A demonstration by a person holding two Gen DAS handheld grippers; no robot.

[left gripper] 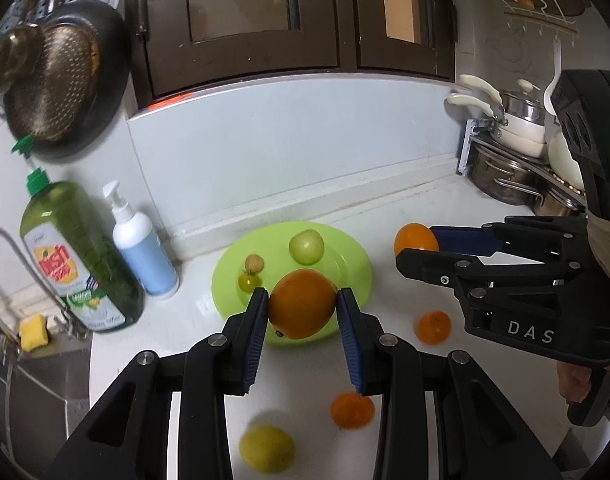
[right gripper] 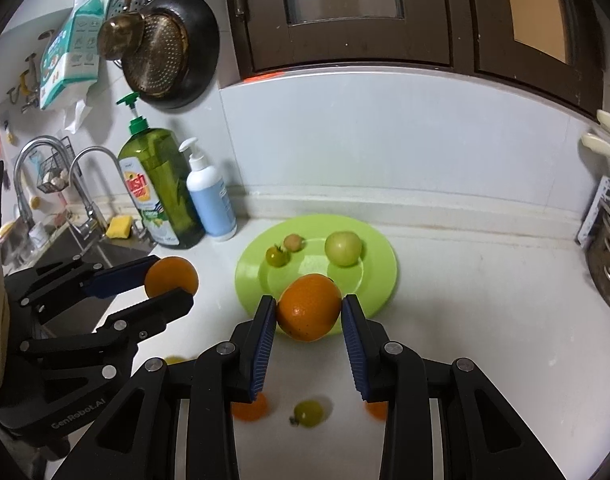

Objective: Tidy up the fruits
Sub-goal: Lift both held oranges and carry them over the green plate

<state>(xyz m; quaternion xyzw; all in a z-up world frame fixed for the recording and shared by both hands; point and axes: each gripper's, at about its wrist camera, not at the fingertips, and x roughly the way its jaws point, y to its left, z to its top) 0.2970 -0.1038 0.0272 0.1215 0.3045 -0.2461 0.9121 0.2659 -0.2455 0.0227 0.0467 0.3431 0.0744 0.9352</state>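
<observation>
While our left gripper [left gripper: 301,306] and right gripper [right gripper: 308,308] each clamp 1 orange [left gripper: 303,304], the green plate [left gripper: 345,248] lies just ahead, below both.

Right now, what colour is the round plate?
Lime green; the round plate shows best in the right wrist view.

A white countertop [right gripper: 485,300] fills the middle and lower frame of both wrist views; on it, centre frame, lies a lime-green plate [right gripper: 381,276]; left of the plate, against the wall, stand a green dish-soap bottle [right gripper: 161,188] and a white-and-blue pump bottle [right gripper: 211,196], just beside each other; toward the bottom edge lie loose fruits: a yellow-green fruit [left gripper: 267,448], a small orange fruit [left gripper: 352,410], another small orange fruit [left gripper: 433,327] right of centre, and a small green fruit [right gripper: 308,413].
</observation>
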